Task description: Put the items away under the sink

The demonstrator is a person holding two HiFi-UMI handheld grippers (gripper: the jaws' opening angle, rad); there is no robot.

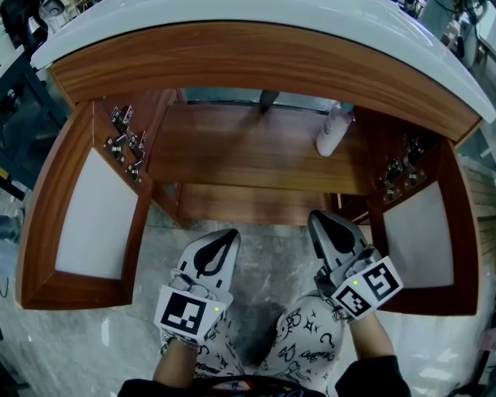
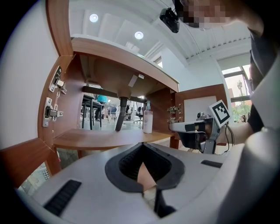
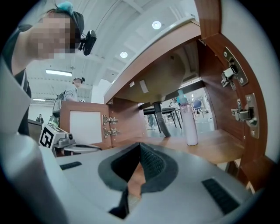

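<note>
One pale bottle (image 1: 332,130) upright on the shelf (image 1: 232,151) under the sink (image 1: 256,15), right rear, one dark drainpipe (image 1: 267,99) mid rear, two doors swung wide, left gripper (image 1: 231,234) and right gripper (image 1: 318,219) before the opening, both pressed together, empty

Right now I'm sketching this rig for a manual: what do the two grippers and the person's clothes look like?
Both the left gripper and right gripper are pale grey, tapered shells with black ribbed pads. Each carries a white cube with black square markers and a green light. The person wears white trousers with black doodles.
</note>
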